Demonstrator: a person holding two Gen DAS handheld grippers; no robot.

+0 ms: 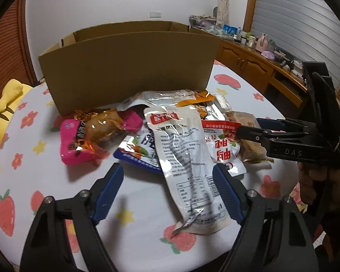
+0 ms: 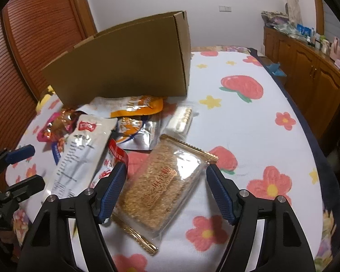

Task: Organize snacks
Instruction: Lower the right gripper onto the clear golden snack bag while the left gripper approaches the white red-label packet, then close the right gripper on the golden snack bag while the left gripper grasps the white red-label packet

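**Cardboard box waits while we line up two pickups**

Cardboard is the goal here: the open cardboard box (image 1: 127, 68) stands beyond the heap of snack packets, straight ahead of both tools, and we judge that nothing has yet been lifted toward it. We are at the grasping step, one packet for each hand.

Our left hand-held gripper (image 1: 167, 192) hangs over the long white pouch (image 1: 183, 158), which runs lengthwise between its blue pads. The jaws stand apart; the left pad is clear of the pouch, and the right pad sits at or over the pouch's edge, though we cannot tell whether it touches. No grip yet, as we read it.

Our right hand-held gripper (image 2: 165, 192) straddles the clear packet of golden crispy cake (image 2: 163, 181), which lies slanted across the gap. The left pad is just beside or against the packet's edge; the right pad is clear of it. We call this one released too.

To the left of the white pouch lies a pink packet (image 1: 79, 142); a red-and-white pouch (image 1: 224, 149) lies partly under its right side, with orange-and-silver bags (image 2: 136, 108) farther on, nearer the box.

Next we would need to sink a little, close each pair of pads across its packet's width, then lift over the box's near wall. The white pouch looks slippery and limp, so a firm pinch seems wise. The surface is a strawberry-print bedcover (image 2: 249, 124), soft beneath the packets.
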